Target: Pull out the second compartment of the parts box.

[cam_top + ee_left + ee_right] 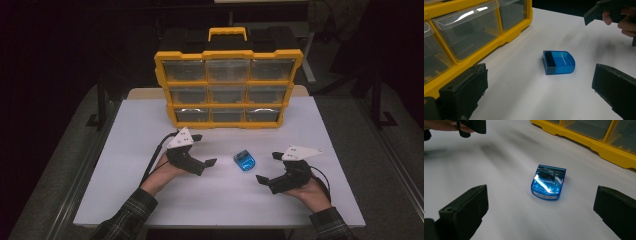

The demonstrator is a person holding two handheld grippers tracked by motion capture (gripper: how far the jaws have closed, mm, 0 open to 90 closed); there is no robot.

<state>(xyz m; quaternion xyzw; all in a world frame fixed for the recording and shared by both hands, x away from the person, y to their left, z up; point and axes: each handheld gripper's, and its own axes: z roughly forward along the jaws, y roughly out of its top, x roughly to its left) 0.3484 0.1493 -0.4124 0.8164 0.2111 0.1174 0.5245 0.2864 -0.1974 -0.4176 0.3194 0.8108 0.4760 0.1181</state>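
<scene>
Leftmost, item one: left gripper (204,149), jaws spread wide, nothing between them, held just above the white table (150,200). Ahead of it and to its own left stands the yellow drawer cabinet (228,53), clear drawers shut. Item two: small blue translucent case (244,160), lying flat on the table between the two grippers, apart from both, straight ahead of each pair of jaws. Item three: right gripper (267,167), jaws likewise spread, empty, pointed toward the case from the opposite side.
</scene>
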